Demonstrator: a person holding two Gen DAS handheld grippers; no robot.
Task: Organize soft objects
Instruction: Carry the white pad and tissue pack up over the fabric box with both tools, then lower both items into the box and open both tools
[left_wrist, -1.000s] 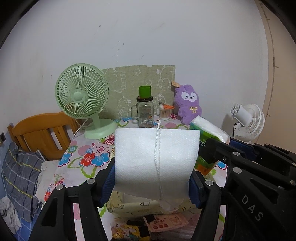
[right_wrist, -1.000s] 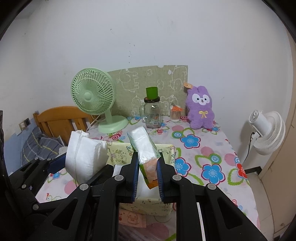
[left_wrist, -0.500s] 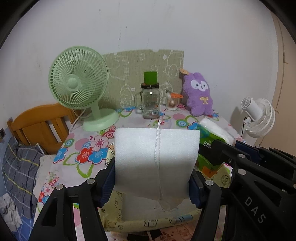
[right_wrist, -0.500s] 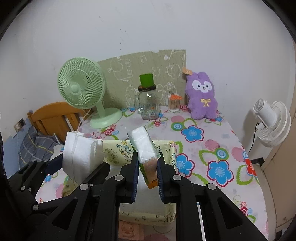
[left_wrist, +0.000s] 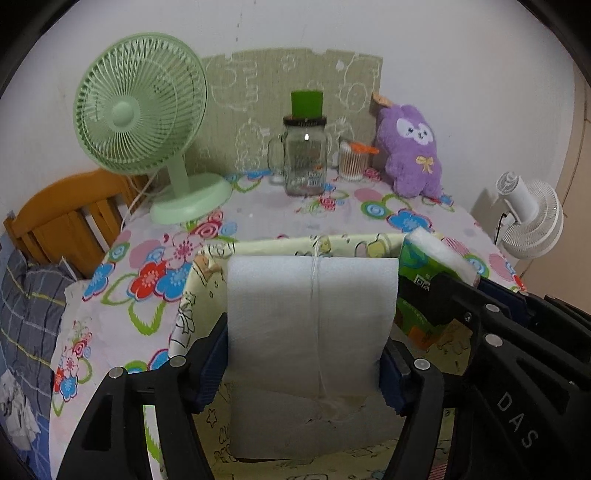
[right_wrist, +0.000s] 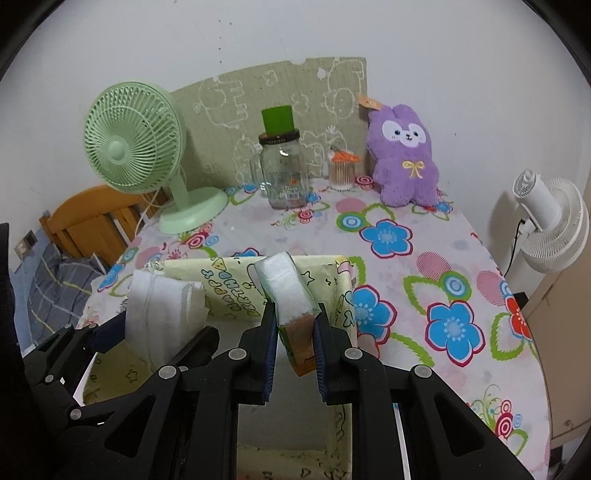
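Note:
My left gripper (left_wrist: 304, 332) is shut on a white folded towel bundle (left_wrist: 312, 317) tied with string, held inside the yellow cartoon-print fabric box (left_wrist: 207, 269). The bundle also shows in the right wrist view (right_wrist: 159, 306). My right gripper (right_wrist: 295, 325) is shut on a green-and-orange tissue pack (right_wrist: 288, 291), held over the same box (right_wrist: 343, 291). The tissue pack shows in the left wrist view (left_wrist: 432, 269) to the right of the bundle. A purple plush bunny (right_wrist: 404, 158) sits at the back of the table.
A green desk fan (right_wrist: 133, 147), a glass jar with green lid (right_wrist: 282, 166) and a cotton swab holder (right_wrist: 343, 170) stand at the back of the flowered table (right_wrist: 424, 258). A white fan (right_wrist: 550, 221) is right, a wooden bed frame (right_wrist: 88, 221) left.
Both grippers have moved forward and down with their loads, so the bundle and the tissue pack now sit lower, within the yellow box.

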